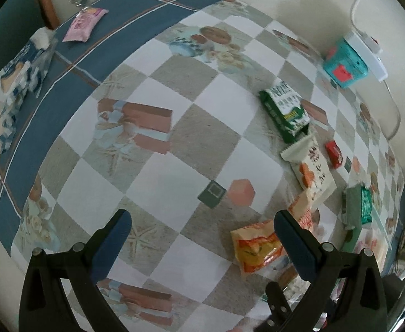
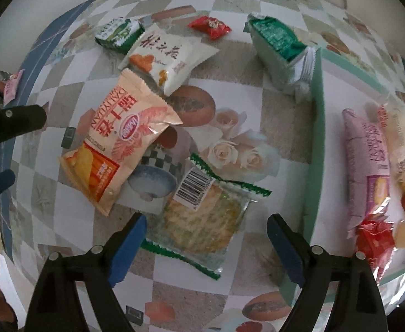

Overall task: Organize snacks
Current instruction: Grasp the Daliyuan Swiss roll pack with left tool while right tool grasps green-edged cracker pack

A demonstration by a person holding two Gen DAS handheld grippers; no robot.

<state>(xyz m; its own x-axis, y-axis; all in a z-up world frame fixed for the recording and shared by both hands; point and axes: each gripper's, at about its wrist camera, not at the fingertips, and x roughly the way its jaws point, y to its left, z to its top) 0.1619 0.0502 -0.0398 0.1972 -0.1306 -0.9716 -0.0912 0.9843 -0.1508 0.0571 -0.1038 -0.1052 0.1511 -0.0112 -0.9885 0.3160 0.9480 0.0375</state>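
Snack packs lie on a checked tablecloth. In the right wrist view my right gripper is open and empty, straddling a clear green-edged cracker pack. Beyond it lie an orange chip bag, a white pack, a green pack, a red candy and a green-wrapped pack leaning on a pale green tray. The tray holds a pink pack and other snacks. My left gripper is open and empty above the cloth, left of the orange bag.
A teal box and a white power strip sit at the table's far edge by the wall. A pink packet and a blue-white tissue pack lie on the blue border. The left gripper's fingers show at the right view's left edge.
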